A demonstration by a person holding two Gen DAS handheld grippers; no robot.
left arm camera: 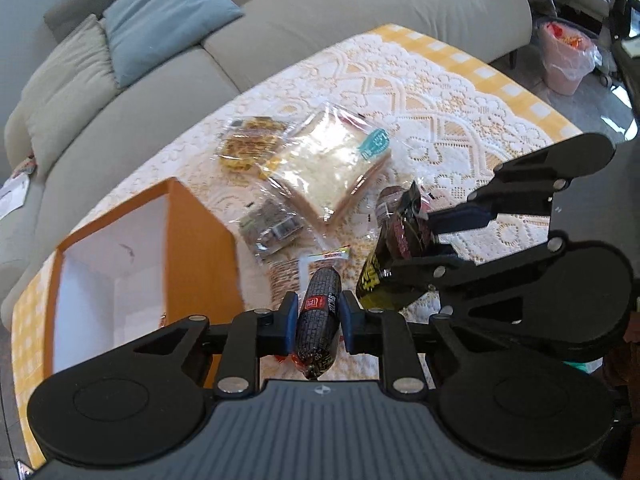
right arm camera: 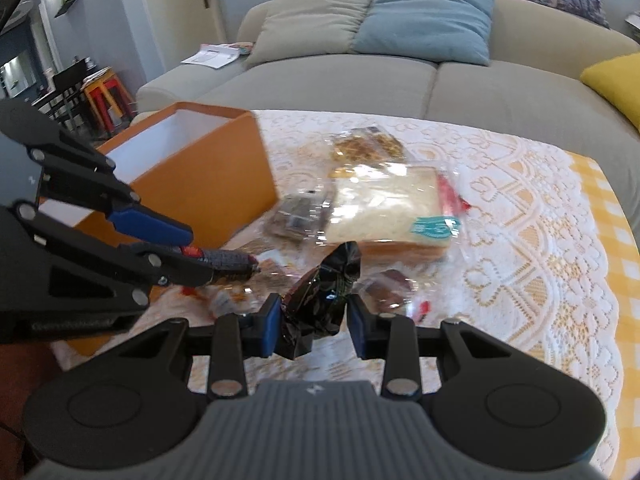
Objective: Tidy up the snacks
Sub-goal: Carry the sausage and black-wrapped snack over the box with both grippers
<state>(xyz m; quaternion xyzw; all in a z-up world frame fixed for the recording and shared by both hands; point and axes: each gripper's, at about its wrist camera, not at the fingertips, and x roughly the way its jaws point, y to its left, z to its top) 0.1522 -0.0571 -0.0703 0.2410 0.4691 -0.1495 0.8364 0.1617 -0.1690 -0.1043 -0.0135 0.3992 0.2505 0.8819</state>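
A grey sofa (right arm camera: 344, 76) with a blue cushion (right arm camera: 424, 20) and a pale green cushion (right arm camera: 316, 16) runs behind the table, whose lace cloth (left arm camera: 432, 92) lies over a yellow checked one (right arm camera: 612, 240). On the cloth's left side stands an open orange box (left arm camera: 200, 248) with white inner walls; what shows of its inside holds nothing, though its floor is mostly out of sight. Just beside the box the loose snacks lie crowded together: a bagged sandwich (left arm camera: 328, 164) in clear wrap with a teal label, the biggest of them, a clear pack of yellow-brown biscuits (left arm camera: 250, 142) touching its far edge, and a small dark clear-wrapped pack (left arm camera: 272, 228) between sandwich and box. The right gripper (right arm camera: 312, 322) pinches a crumpled black glossy snack bag (right arm camera: 320, 300), lifted clear of the cloth above the pile. The left gripper (left arm camera: 319, 318) is clamped on a dark sausage stick (left arm camera: 318, 320) with a red label and a scaly print, held upright between the blue pads near the box's front corner.
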